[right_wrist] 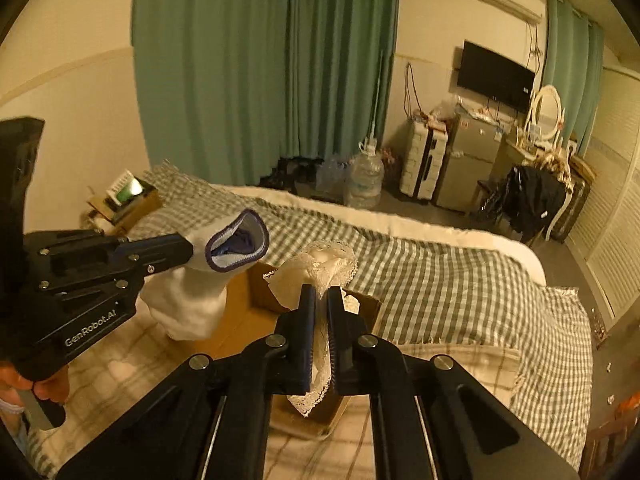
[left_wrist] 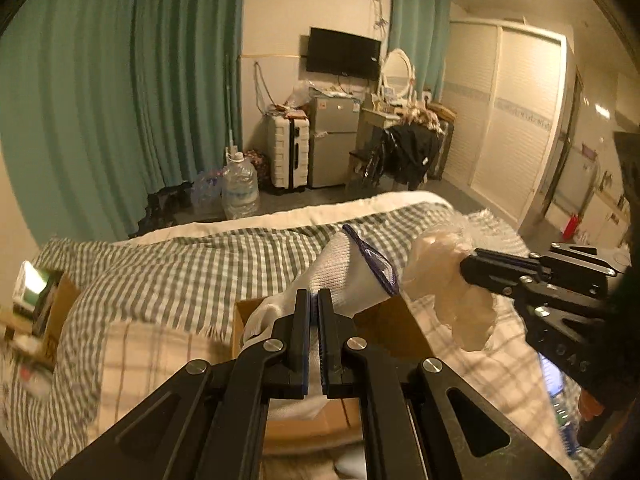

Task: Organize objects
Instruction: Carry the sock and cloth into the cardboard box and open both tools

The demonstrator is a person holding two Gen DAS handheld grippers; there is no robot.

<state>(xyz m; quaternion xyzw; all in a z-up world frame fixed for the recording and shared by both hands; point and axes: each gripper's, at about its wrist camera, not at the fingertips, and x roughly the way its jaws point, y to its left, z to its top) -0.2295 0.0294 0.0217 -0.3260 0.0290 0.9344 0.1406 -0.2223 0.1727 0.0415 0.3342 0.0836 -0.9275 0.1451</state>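
My left gripper (left_wrist: 314, 300) is shut on a white sock with a blue-edged cuff (left_wrist: 344, 272) and holds it above an open cardboard box (left_wrist: 396, 328) on the bed. In the right wrist view the left gripper (right_wrist: 188, 250) and the white sock (right_wrist: 192, 300) hang at the left, over the box (right_wrist: 240, 312). My right gripper (right_wrist: 318, 296) is shut on a white lace-trimmed cloth (right_wrist: 320, 264) above the same box. In the left wrist view the right gripper (left_wrist: 464, 268) holds the pale cloth (left_wrist: 448, 284) at the right.
The box sits on a pale plaid blanket (right_wrist: 440, 356) over a green checked bedspread (left_wrist: 180, 264). A bedside box with items (left_wrist: 36, 312) stands at the left. Water jugs (left_wrist: 240, 188), a suitcase (left_wrist: 288, 152), a small fridge (left_wrist: 332, 144) and a wardrobe (left_wrist: 512, 120) stand beyond the bed.
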